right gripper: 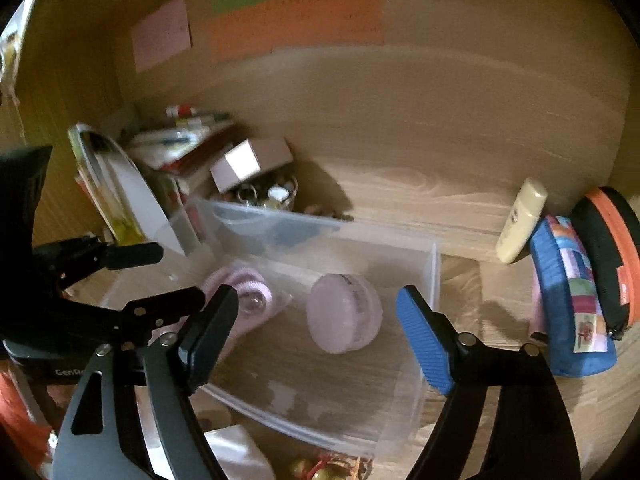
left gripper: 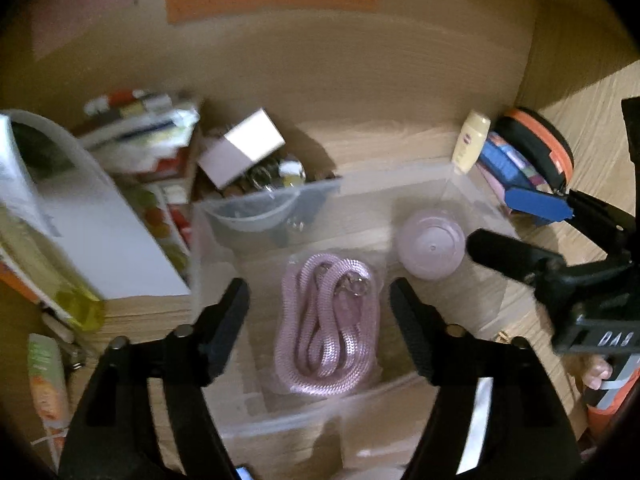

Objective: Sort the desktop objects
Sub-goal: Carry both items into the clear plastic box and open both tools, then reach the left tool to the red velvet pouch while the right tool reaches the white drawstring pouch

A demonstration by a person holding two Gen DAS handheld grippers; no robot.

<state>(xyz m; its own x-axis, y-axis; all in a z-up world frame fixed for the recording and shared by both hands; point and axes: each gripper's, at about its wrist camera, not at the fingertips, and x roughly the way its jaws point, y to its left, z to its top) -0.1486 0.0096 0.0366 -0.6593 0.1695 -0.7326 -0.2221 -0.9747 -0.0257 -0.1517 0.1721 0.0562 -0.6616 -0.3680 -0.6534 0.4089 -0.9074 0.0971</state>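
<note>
1. The pink coiled rope (left gripper: pixel 326 324) lies in the clear plastic bin (left gripper: pixel 472 192), below and between your left gripper (left gripper: pixel 320 328) fingers, which stand wide apart with nothing held.
2. The pink round case (right gripper: pixel 344 318) sits beside the rope in the same bin; your right gripper (right gripper: pixel 318 340) is spread wide above it, empty.
3. Behind the bin, a small cardboard box (left gripper: pixel 244 146) leans on a cluttered container.
4. Left of the bin stand stacked books (left gripper: pixel 140 136).
5. To the right, a cream bottle (right gripper: pixel 520 220), a blue pouch (right gripper: pixel 572 300) and an orange-trimmed black case (right gripper: pixel 612 256) crowd together on the wooden desk (right gripper: pixel 400 184).
</note>
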